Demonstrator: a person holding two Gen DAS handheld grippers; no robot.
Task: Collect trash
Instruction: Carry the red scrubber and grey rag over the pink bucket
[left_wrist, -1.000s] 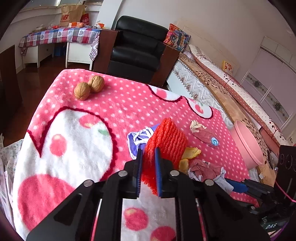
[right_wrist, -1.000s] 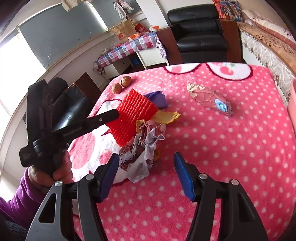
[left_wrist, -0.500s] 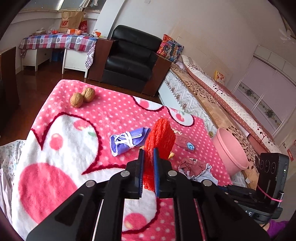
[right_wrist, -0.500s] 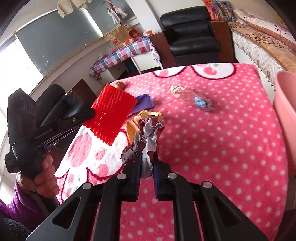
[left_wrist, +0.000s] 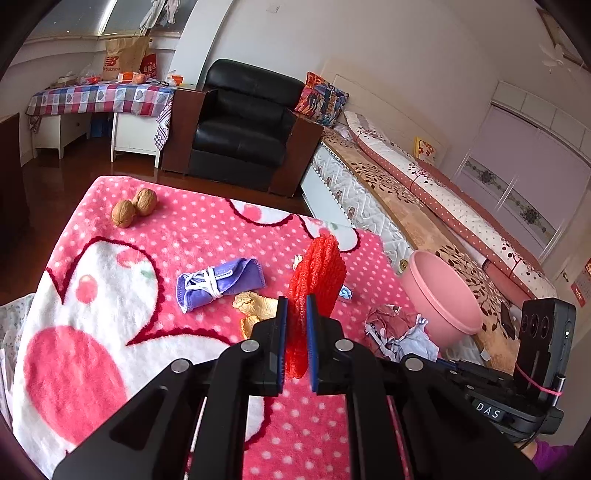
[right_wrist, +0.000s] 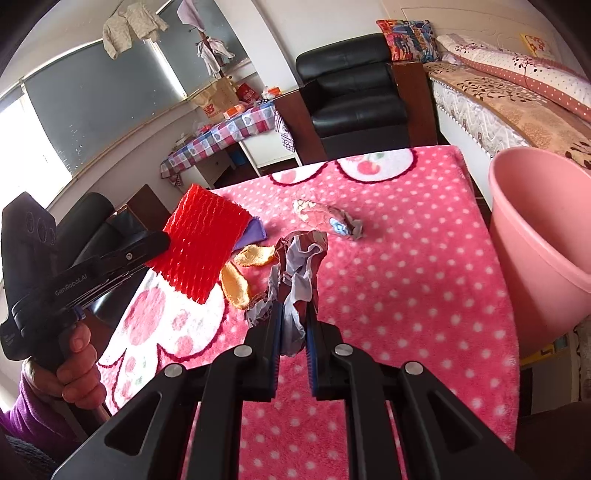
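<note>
Left gripper (left_wrist: 295, 339) clenched red foam net (left_wrist: 317, 273), right gripper (right_wrist: 293, 334) a crumpled wrapper (right_wrist: 299, 269) whose loose tail risked slipping before the pink bin (right_wrist: 535, 229).

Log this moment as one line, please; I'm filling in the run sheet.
left tool: shut on red foam net | right tool: just closed on crumpled wrapper | both lifted off blanket | pink bin: right of blanket

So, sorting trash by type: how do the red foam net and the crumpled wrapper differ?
The red net is bright, ribbed mesh in a flat sheet; the wrapper is a limp, grey-brown crumple. The left gripper holds the net, the right gripper the wrapper. Both are pinched clear of the blanket.
</note>
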